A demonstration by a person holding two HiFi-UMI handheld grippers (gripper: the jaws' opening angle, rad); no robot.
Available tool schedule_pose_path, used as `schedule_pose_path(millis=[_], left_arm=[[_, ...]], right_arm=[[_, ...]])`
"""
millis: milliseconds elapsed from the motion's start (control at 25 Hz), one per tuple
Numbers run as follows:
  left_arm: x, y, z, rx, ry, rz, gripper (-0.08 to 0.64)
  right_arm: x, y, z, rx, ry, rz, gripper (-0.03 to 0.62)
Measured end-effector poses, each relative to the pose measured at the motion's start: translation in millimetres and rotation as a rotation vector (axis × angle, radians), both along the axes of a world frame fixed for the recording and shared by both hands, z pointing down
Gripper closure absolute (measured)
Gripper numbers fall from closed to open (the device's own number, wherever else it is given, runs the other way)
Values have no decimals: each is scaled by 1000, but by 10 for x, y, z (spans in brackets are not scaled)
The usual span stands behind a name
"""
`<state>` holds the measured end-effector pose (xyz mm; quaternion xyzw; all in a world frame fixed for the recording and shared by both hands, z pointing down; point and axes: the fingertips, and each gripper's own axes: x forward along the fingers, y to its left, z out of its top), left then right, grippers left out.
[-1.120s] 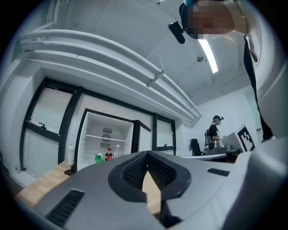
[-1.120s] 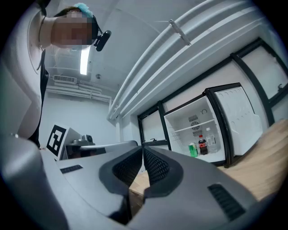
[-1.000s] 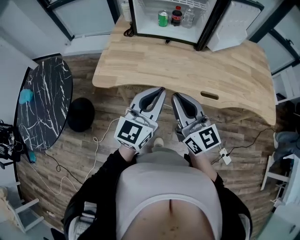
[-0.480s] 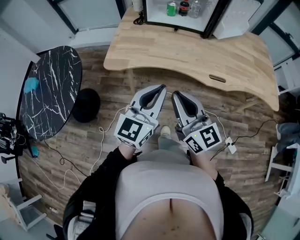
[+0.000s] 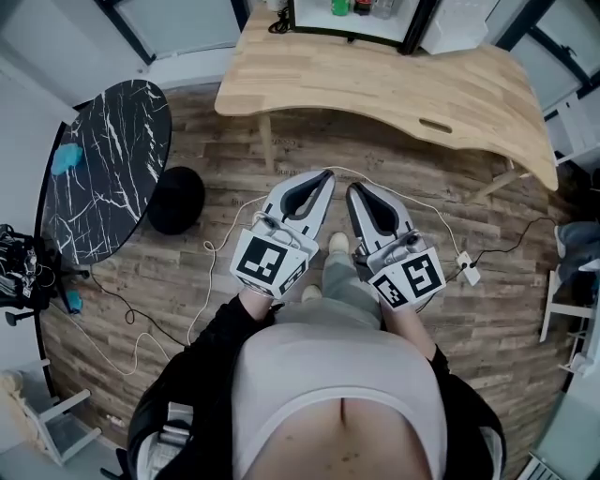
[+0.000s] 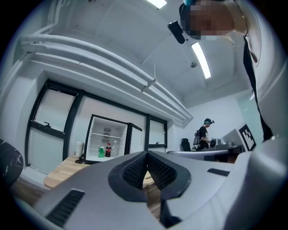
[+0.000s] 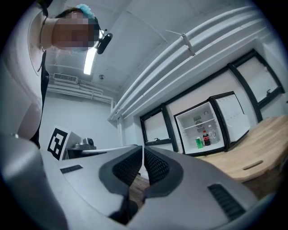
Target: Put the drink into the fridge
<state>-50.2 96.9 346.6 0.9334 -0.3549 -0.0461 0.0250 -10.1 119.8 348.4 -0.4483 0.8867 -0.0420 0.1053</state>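
You are holding the left gripper (image 5: pixel 324 175) and right gripper (image 5: pixel 352 188) with jaws pressed together on nothing; the green can (image 6: pixel 101 152) and dark cola bottle (image 6: pixel 108 150) are standing upright inside the open white fridge (image 6: pixel 118 133), well ahead beyond the pale wooden table (image 5: pixel 375 84), sitting roughly equally far from both grippers.

Open floor (image 5: pixel 225 150) to desk (image 5: pixel 375 84); fridge (image 7: pixel 193 117) atop w/ door (image 5: pixel 455 11) open.

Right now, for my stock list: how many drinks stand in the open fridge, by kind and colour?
Green can: 1
Dark bottle with red cap: 1
Clear bottle: 1
Total: 3 drinks, side by side on the floor of the fridge
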Motion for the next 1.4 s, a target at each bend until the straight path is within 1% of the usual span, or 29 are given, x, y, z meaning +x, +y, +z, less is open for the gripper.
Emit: schedule_pose_path(millis=[200,520,960,1160,1400], left_arm=[[-57,261,-36,4,13,9,554],[-36,532,-79,16,22,30,554],[11,612,-75,14,22,21,554],[56,672,-48,-1,41,28,554],[26,670,2,-5,30,22,554]], right_arm=[[-6,259,-46,10,-3,29,560],[-6,530,-112,21,7,36,560],[19,666,-108,29,18,28,560],[53,741,-53,21,16,26,560],[3,742,-19,19,15,16,560]])
